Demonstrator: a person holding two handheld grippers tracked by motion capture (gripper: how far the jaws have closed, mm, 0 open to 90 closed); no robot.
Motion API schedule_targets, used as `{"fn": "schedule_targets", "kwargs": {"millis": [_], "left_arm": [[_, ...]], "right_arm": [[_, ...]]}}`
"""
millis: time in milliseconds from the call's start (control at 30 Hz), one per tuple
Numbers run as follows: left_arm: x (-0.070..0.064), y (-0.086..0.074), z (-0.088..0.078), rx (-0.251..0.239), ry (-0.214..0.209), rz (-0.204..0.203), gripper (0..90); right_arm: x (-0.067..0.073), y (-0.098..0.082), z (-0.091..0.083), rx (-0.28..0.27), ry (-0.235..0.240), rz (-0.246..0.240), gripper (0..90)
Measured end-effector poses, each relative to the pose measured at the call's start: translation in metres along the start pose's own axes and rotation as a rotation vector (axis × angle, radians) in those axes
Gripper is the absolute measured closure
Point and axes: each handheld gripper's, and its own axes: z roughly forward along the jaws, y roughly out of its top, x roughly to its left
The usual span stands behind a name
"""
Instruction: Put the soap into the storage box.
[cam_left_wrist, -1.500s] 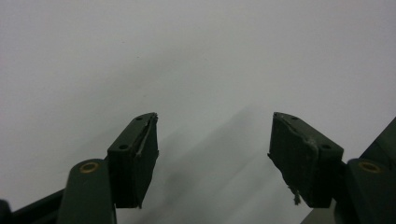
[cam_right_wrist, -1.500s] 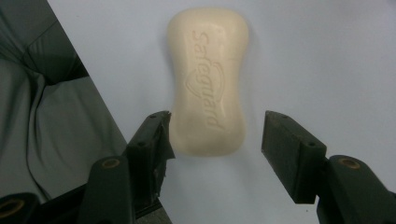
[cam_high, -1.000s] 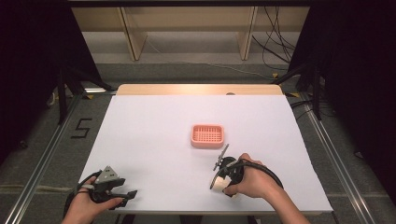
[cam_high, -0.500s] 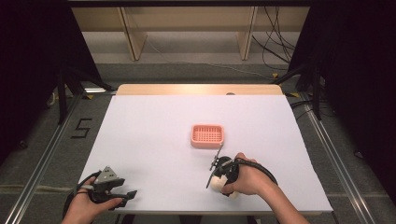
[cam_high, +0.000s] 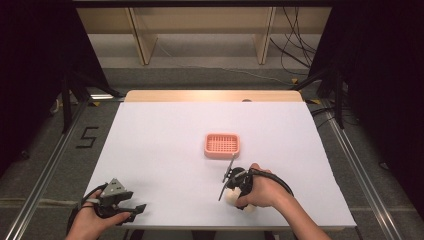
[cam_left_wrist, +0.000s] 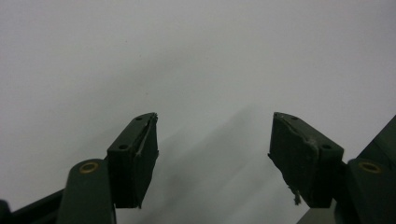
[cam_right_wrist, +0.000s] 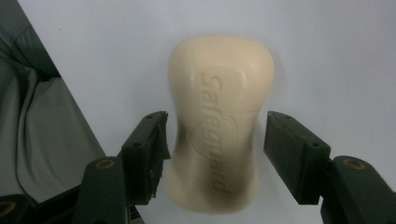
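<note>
Soap bar lies btwn right tongs, jaws just been opening, pads off it.

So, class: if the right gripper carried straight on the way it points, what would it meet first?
The cream soap bar lying between the right gripper's open jaws, then probably the white table beneath.

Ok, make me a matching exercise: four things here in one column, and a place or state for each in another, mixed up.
Things:
1. soap
2. tray
3. left gripper
4. table

Places or states:
A. pink, mid-table
B. jaws open, nothing between them
C. between the right gripper's open jaws
D. covered in white

Pairs: 1-C, 2-A, 3-B, 4-D
</note>
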Motion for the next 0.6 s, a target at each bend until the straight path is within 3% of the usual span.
{"fn": "schedule_targets", "kwargs": {"millis": [233,267,333,433,600], "left_arm": [[0.000,0.000,0.000,-0.001,0.000,0.002,32.1],[0.000,0.000,-0.001,0.006,-0.008,0.011,32.1],[0.000,0.000,-0.001,0.006,-0.008,0.011,32.1],[0.000,0.000,0.000,0.001,0.003,0.000,32.1],[0.000,0.000,0.000,-0.002,-0.001,0.001,32.1]], "right_arm": [[-0.002,0.003,0.005,0.020,0.006,0.006,39.8],[-0.005,0.003,0.006,0.026,-0.012,-0.035,39.8],[-0.006,0.004,0.009,0.026,-0.008,-0.051,39.8],[-0.005,0.006,0.010,0.038,0.004,-0.018,39.8],[-0.005,0.008,0.012,0.052,0.010,-0.016,40.0]]}}
